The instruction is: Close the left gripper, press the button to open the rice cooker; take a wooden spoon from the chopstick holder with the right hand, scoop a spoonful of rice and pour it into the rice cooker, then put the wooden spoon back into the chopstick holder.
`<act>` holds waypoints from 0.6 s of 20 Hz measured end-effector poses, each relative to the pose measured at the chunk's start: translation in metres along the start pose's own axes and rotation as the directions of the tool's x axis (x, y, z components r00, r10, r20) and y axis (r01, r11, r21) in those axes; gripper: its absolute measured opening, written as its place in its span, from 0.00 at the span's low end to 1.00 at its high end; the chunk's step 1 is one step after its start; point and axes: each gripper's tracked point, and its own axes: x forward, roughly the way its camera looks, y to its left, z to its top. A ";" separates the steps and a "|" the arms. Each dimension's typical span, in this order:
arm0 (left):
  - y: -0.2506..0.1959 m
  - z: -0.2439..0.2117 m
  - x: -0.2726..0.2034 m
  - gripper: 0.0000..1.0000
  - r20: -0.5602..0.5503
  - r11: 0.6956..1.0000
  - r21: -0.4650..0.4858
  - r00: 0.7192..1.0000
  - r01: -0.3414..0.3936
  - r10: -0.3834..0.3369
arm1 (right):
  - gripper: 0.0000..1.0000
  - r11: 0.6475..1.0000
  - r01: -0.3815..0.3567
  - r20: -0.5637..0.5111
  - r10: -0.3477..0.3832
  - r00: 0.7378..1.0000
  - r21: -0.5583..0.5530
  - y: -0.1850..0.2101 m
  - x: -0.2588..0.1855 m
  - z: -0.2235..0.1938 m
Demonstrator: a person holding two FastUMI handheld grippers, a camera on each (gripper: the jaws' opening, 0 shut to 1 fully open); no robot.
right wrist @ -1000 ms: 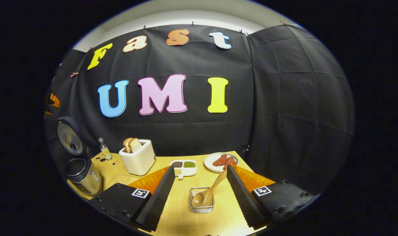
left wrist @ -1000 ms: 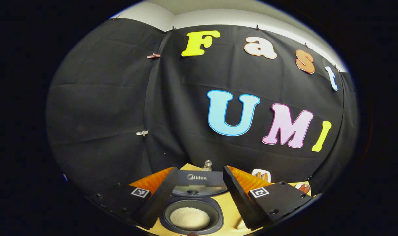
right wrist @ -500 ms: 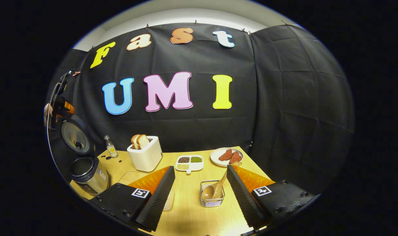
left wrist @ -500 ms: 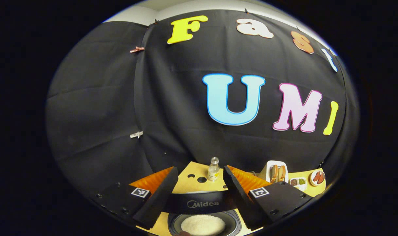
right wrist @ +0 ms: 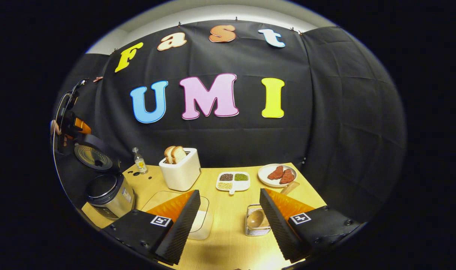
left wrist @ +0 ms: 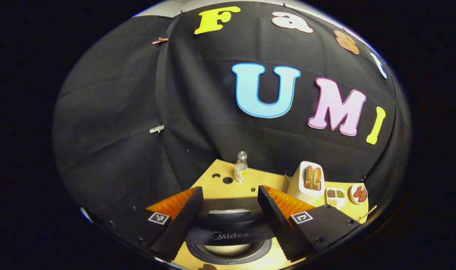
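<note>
Right gripper view — one wooden spoon [right wrist: 255,218].

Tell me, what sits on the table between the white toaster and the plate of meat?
In the right gripper view, a small divided dish of beans and grains sits between the toaster and the plate, on the table.

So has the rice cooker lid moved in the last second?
Yes. In the right gripper view the lid has tipped down toward the cooker body, which stands in its place on the table.
</note>
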 end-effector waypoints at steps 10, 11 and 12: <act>-0.009 -0.123 -0.018 0.99 -0.067 1.000 -0.016 0.998 0.010 -0.011 | 0.99 0.989 -0.139 -0.092 0.134 0.987 -0.049 0.044 0.011 -0.029; -0.009 -0.132 -0.018 0.99 -0.068 1.000 -0.014 0.998 0.011 -0.012 | 0.99 0.988 -0.145 -0.102 0.139 0.985 -0.051 0.046 0.011 -0.032; -0.009 -0.141 -0.015 0.99 -0.072 1.000 -0.008 0.997 0.012 -0.012 | 0.99 0.987 -0.149 -0.108 0.143 0.984 -0.053 0.046 0.010 -0.035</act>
